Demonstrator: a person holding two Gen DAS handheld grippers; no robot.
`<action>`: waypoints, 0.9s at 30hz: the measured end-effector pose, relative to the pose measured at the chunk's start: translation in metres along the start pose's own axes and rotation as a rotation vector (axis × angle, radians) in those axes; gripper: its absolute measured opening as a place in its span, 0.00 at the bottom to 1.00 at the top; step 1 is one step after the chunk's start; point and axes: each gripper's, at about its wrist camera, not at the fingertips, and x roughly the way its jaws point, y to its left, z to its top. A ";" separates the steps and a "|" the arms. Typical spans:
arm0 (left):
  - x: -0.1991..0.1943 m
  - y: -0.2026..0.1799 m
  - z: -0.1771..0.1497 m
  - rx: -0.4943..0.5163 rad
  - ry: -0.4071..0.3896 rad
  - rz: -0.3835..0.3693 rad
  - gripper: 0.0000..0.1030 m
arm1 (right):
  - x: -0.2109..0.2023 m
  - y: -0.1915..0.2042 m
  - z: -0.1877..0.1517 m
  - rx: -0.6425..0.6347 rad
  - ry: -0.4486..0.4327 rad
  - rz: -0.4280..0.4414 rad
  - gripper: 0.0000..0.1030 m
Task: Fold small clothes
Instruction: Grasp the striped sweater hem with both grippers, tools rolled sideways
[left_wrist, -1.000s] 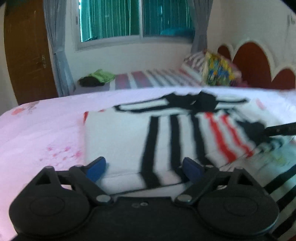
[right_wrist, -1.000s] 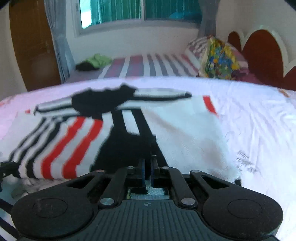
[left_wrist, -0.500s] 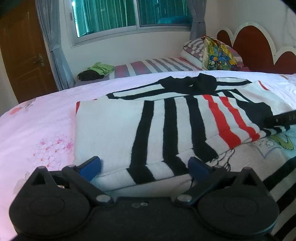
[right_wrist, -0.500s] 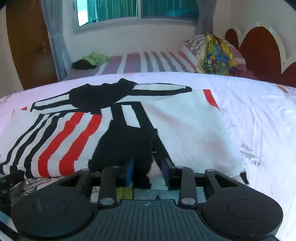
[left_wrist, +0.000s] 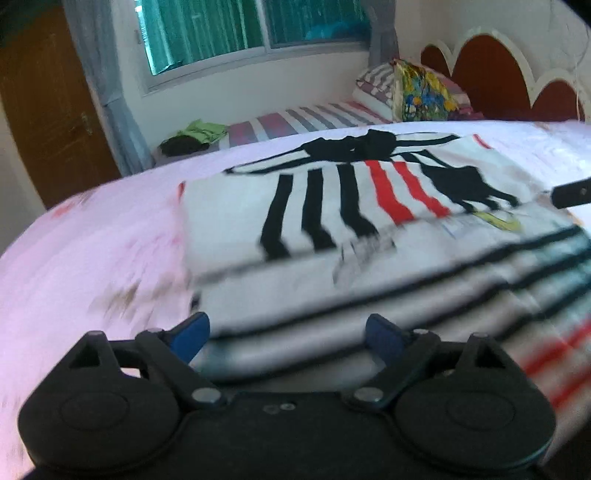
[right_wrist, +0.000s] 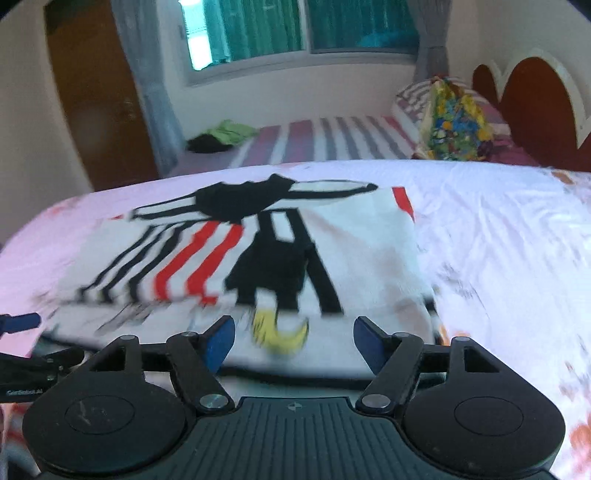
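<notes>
Ahead of you: a wooden door (right_wrist: 99, 107), a curtained window (right_wrist: 306, 33), a striped bed (right_wrist: 325, 144) bearing a green-and-black clothing heap (right_wrist: 221, 136) and a multicoloured pillow (right_wrist: 454, 125).
</notes>
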 end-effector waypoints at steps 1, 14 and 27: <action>-0.013 0.004 -0.012 -0.031 0.016 -0.015 0.89 | -0.015 -0.006 -0.009 0.005 -0.003 0.015 0.66; -0.110 0.051 -0.121 -0.559 0.130 -0.321 0.34 | -0.131 -0.098 -0.134 0.435 0.147 0.196 0.30; -0.077 0.066 -0.145 -0.890 0.088 -0.495 0.46 | -0.114 -0.109 -0.149 0.563 0.209 0.302 0.53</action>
